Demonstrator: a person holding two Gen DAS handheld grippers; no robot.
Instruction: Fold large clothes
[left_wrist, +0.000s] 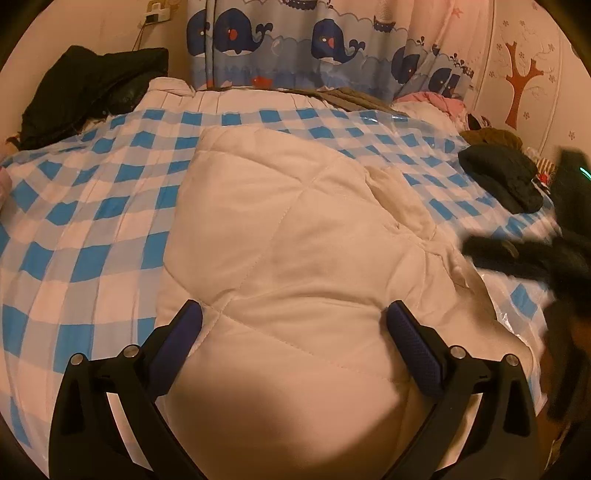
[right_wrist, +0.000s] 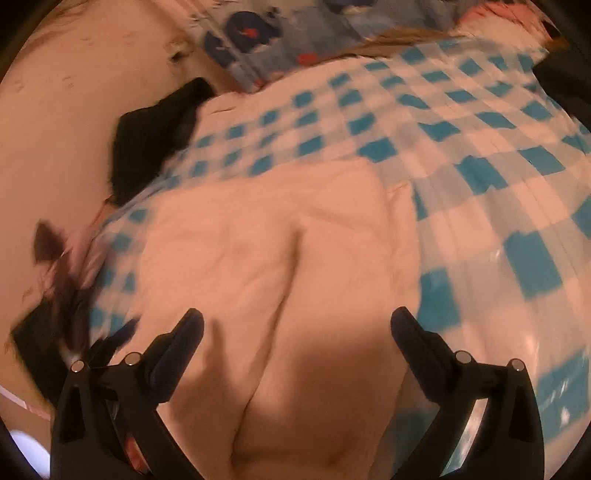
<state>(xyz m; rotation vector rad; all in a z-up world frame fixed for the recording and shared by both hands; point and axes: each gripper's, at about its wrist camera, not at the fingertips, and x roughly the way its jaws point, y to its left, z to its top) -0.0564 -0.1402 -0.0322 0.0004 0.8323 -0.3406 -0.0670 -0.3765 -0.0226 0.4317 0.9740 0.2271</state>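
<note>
Quilted jacket (left_wrist: 295, 236) x1 on checked sheet (left_wrist: 92, 206); 2 tools, left tool (left_wrist: 293, 317) & right tool (right_wrist: 295, 325), both spread apart.

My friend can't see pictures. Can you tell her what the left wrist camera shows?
A puffy white quilted coat lies on a blue-and-white checked sheet, with the left gripper above it, jaws open. Dark clothes sit at the right; a whale curtain hangs behind.

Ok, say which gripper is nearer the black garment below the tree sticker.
Right. The right gripper is just before the black garment; the left gripper is farther, over the white coat.
</note>
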